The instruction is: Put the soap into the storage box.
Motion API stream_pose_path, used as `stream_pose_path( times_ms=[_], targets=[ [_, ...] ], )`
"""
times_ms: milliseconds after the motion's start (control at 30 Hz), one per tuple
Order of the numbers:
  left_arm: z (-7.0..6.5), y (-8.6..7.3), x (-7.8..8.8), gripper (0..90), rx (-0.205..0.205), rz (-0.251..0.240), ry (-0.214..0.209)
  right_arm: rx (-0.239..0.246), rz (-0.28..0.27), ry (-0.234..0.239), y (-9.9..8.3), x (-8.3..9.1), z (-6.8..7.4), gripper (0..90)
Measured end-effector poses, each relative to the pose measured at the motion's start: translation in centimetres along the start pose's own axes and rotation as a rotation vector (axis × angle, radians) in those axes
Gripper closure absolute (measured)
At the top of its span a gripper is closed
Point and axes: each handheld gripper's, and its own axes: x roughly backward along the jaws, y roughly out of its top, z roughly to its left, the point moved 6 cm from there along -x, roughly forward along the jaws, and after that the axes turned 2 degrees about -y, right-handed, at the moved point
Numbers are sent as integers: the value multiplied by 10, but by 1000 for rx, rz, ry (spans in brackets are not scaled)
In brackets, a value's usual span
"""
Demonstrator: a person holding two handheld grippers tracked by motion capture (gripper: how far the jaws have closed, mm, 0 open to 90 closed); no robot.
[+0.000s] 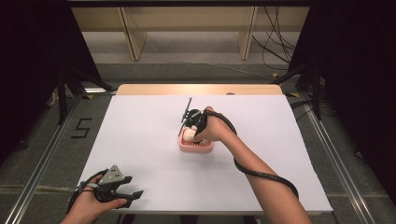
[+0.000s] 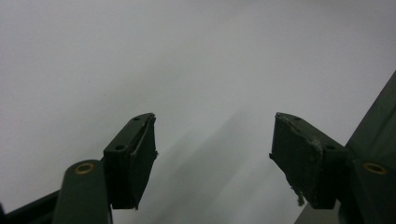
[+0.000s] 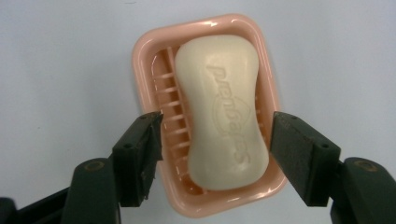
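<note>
A white table (image 1: 140, 140) is seen from above, with a pink soap dish (image 1: 196, 146) just right of its centre. In the right gripper view, a cream bar of soap (image 3: 223, 112) is seen lying lengthwise in the soap dish (image 3: 144, 70), shifted toward the dish's 3 o'clock wall so that the ribbed floor is exposed at 9 o'clock. The right gripper (image 3: 217, 135) is held directly above the dish, pointing down, its jaws spread to either side of the bar; no pad is seen pressing on the soap, and the left jaw stands over the dish rim and ribs.

The step in hand is judged to be the release of the soap into the dish. It is done well if the gripper is lifted straight up, so that neither jaw is dragged against the bar or the rim.

The left gripper (image 1: 122, 192) is rested at the table's 7 o'clock corner; its jaws, spread and empty (image 2: 212, 140), are seen over bare white surface.
</note>
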Motion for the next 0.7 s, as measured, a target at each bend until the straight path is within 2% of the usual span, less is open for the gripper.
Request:
stream_pose_path(
  times_ms=[33, 67, 167, 200, 233, 267, 367, 400, 433, 467, 500, 533, 600, 700],
  targets=[
    [0, -1, 1, 305, -5, 14, -15, -9, -6, -4, -2, 1, 1, 338],
    [-2, -1, 1, 305, 21, 11, -29, -23, -20, -9, -4, 3, 2, 335],
    [-3, -1, 0, 305, 27, 8, -24, -66, -61, -18, -10, 8, 5, 317],
    [-3, -1, 0, 305, 24, 7, -24, -101, -63, -4, -13, 11, 9, 313],
    [-3, -1, 0, 305, 23, 13, -27, -93, -80, -10, -19, 11, 13, 312],
    [-4, -2, 0, 305, 57, 17, -23, -98, -80, -13, -23, 11, 16, 312],
    [-4, -2, 0, 305, 49, 16, -27, -93, -85, -22, -31, 11, 20, 311],
    [-2, -2, 0, 304, 26, 19, -21, -85, -93, -21, -35, 11, 22, 310],
    [-3, -2, 0, 304, 29, 19, -22, -98, -92, -18, -39, 11, 25, 309],
    [-3, -2, 0, 304, 34, 19, -23, -78, -98, -24, -43, 11, 26, 309],
    [-3, -3, 0, 304, 32, 21, -23, -101, -96, -25, -48, 12, 29, 308],
    [-2, -3, 0, 304, 28, 23, -21, -102, -95, -14, -53, 12, 31, 307],
    [-3, -3, 0, 304, 34, 27, -30, -128, -112, -24, -67, 14, 36, 306],
    [-2, -3, -1, 303, 28, 25, -22, -136, -120, -26, -75, 14, 39, 306]
  ],
)
